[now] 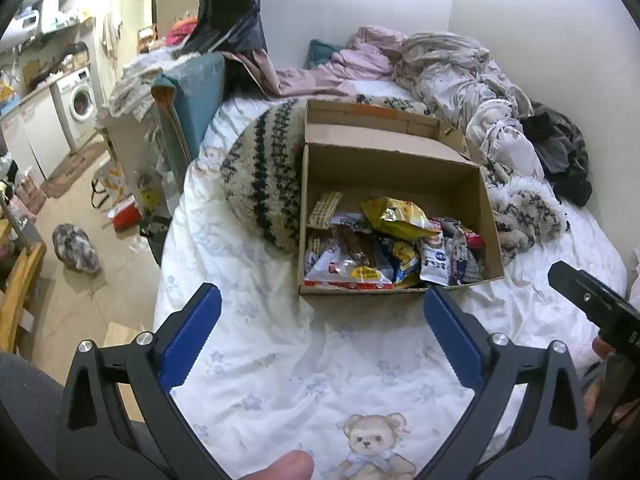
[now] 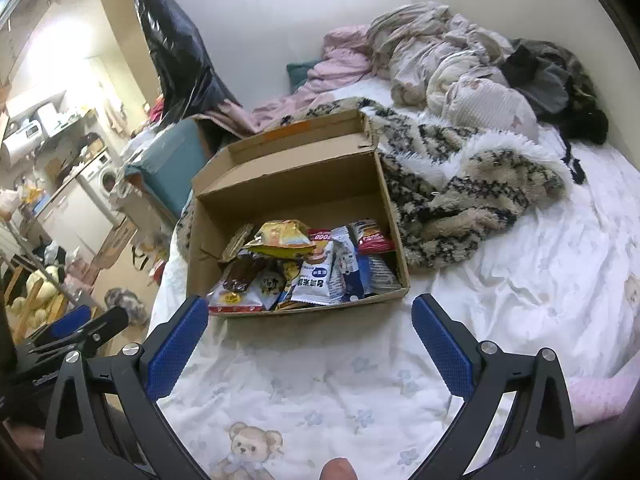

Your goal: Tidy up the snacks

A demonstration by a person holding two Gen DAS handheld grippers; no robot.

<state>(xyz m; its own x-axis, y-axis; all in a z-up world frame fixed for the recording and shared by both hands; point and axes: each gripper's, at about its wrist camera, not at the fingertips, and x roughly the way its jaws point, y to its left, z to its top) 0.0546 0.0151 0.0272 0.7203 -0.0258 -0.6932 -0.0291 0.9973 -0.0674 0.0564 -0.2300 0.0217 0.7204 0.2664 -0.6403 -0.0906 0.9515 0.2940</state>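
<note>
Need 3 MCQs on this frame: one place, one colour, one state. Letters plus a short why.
1. Where do the snack packets lie?
A. inside the cardboard box
B. loose on the bedsheet
C. on the kitchen counter

2. What colour are the pads on the left gripper?
A. red
B. blue
C. green

3. How do the jaws of the right gripper stand?
A. shut on a packet
B. shut on nothing
C. open, holding nothing

Answers:
1. A: the packets are piled within the box walls, toward its near end.
2. B: both pads show blue against the black frame.
3. C: the pads stand wide apart with only the teddy bear bedsheet between them.
</note>
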